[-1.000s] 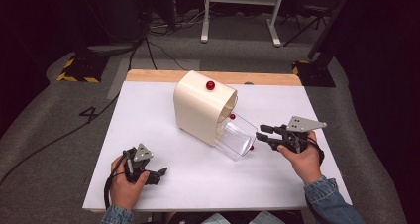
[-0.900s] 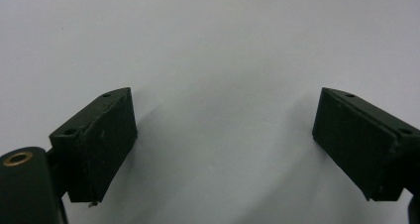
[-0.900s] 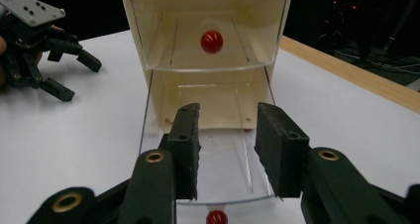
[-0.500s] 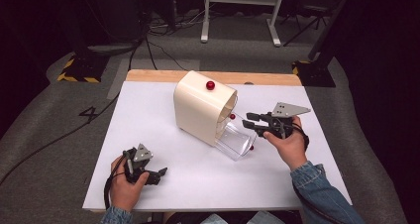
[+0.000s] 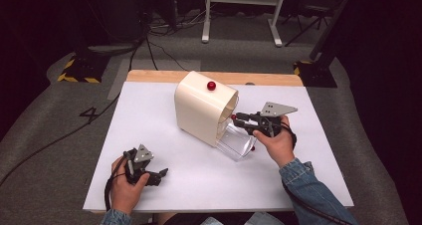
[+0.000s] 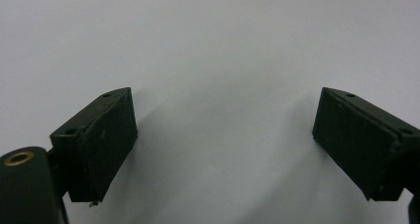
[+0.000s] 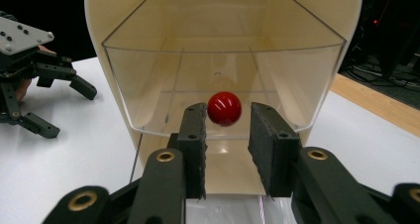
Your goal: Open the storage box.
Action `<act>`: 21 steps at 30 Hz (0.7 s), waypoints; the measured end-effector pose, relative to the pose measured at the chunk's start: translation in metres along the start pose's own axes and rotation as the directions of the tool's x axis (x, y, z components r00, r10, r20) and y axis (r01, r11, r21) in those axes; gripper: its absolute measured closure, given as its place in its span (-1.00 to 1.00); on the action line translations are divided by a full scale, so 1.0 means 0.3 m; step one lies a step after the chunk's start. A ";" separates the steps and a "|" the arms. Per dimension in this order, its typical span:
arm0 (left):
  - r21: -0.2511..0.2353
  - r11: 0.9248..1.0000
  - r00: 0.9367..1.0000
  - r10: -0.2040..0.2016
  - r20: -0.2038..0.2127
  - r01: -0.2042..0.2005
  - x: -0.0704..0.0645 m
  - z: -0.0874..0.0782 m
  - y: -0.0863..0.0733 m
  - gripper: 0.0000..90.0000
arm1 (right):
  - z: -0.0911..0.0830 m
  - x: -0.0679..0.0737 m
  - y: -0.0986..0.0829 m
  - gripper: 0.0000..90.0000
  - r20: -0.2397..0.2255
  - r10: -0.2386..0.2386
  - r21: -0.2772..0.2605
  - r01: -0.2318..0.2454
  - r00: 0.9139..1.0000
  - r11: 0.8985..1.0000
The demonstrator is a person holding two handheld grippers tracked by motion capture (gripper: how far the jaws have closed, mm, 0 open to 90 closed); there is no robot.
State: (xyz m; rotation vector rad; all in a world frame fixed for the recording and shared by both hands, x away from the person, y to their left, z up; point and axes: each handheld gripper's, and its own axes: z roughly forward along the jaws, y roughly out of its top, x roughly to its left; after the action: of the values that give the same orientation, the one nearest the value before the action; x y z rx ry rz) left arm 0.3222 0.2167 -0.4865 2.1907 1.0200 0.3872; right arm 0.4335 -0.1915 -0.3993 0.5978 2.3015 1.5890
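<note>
Your left hand-held gripper (image 5: pixel 158 175) sits at about 7 o'clock on the white surface (image 5: pixel 149 115), resting low in your left hand (image 5: pixel 124 190), jaws wide apart with nothing between them. In the left gripper view the two black pads (image 6: pixel 101 144) frame bare white surface and hold nothing.

At centre, around 12 o'clock from the surface's middle, stands the cream box (image 5: pixel 201 110), arched on top, its open end facing 4 o'clock toward your right side. A red knob (image 5: pixel 211 85) sits on its top. A clear drawer (image 5: pixel 236 143) sticks out of the open end, pulled partway, tilting down onto the surface.

Your right hand-held gripper (image 5: pixel 238 120) is at about 3 o'clock from the box, held in your right hand (image 5: pixel 273 143), pointing to 9 o'clock at the drawer's front. The grey plate (image 5: pixel 277 108) rides on top of it; a denim sleeve (image 5: pixel 311 190) runs off toward 5 o'clock.

In the right gripper view the jaws are partly apart, with a red ball (image 7: pixel 224 108) sitting in the gap between the pads (image 7: pixel 195 144). The pads are just beside it on both sides; you cannot tell whether they touch it. The ball sits at the front wall of the drawer (image 7: pixel 223 85), seemingly its pull. Inside, the drawer looks bare. Your left gripper (image 7: pixel 74 102) shows at 9 o'clock in that view, jaws spread.
</note>
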 end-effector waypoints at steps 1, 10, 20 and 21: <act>0.000 1.000 1.000 0.000 0.000 0.000 0.000 0.000 0.000 -0.77 | 0.006 0.002 0.001 0.55 0.000 -0.004 -0.002 0.004 1.000 1.000; 0.000 1.000 1.000 0.001 -0.003 -0.001 -0.001 -0.001 0.000 -0.77 | 0.017 0.009 0.003 0.66 0.014 -0.016 -0.017 0.016 1.000 1.000; 0.000 1.000 1.000 -0.002 -0.001 0.002 -0.001 0.000 0.000 -0.77 | -0.018 0.014 0.002 0.66 0.022 -0.039 -0.008 0.039 0.999 0.999; 0.000 1.000 1.000 -0.002 -0.001 0.002 -0.001 0.000 0.000 -0.77 | -0.030 0.015 0.002 0.66 0.024 -0.034 -0.004 0.034 0.999 0.999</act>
State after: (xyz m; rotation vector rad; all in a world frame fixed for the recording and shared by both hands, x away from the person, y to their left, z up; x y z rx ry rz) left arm 0.3222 0.2165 -0.4864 2.1894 1.0228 0.3870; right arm 0.4255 -0.1966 -0.3956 0.5697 2.2783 1.5631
